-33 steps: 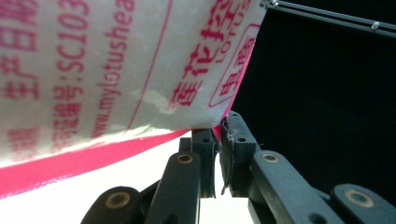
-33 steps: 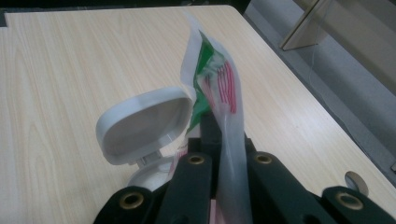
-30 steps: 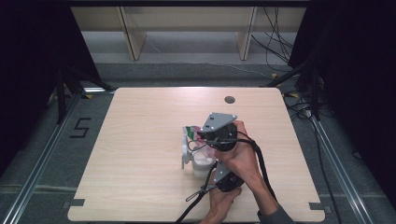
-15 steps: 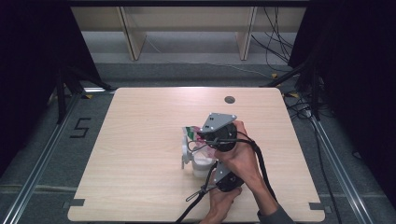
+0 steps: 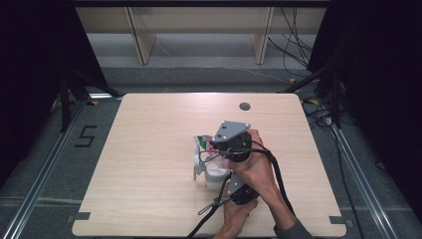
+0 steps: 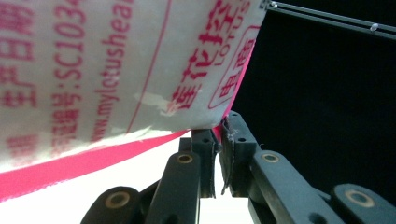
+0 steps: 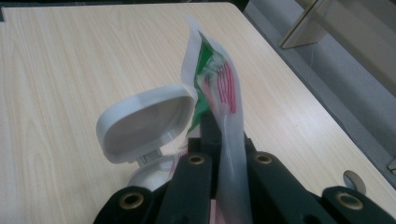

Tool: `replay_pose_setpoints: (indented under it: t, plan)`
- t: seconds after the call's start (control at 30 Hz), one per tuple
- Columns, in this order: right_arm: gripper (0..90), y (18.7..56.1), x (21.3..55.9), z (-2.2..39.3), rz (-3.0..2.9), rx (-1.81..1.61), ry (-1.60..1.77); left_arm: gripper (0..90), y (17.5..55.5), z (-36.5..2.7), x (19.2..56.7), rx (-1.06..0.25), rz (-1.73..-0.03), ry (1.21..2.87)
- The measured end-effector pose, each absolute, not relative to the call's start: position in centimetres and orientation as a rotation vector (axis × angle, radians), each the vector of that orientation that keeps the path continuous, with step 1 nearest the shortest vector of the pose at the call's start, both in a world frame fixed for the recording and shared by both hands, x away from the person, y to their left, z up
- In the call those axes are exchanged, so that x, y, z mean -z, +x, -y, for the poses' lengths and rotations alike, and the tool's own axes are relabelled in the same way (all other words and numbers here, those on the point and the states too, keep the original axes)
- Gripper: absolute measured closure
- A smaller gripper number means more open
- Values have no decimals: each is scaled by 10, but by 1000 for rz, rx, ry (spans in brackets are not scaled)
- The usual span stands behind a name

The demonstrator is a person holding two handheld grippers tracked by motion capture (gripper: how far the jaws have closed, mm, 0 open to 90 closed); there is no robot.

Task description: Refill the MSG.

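Both grippers meet near the middle of the bench (image 5: 149,149), toward its near edge, each clenched on the same plastic packet (image 7: 219,88). The left gripper (image 6: 218,140) pinches the packet's red-bordered printed edge between its jaws; the right gripper (image 7: 229,154) clamps the translucent film, which rises upright between its jaws. Beside the packet stands a white container (image 5: 215,175) with its hinged lid (image 7: 147,121) flipped open. Over the last second nothing has shifted in the high view: the hold is static, so tearing or emptying the packet appears not yet begun.
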State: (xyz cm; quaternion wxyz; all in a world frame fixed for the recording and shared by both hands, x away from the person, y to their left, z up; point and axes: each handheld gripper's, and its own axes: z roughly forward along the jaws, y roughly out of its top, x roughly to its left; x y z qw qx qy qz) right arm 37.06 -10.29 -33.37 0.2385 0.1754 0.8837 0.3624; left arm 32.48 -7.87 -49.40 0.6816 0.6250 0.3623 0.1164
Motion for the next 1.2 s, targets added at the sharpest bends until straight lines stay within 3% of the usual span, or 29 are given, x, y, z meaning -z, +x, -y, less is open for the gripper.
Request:
replay_pose_setpoints:
  t: [1.2]
  plan:
    - [900,371,331,109,-2422,-1028,486,834,325,79,496,-263,-783,1398]
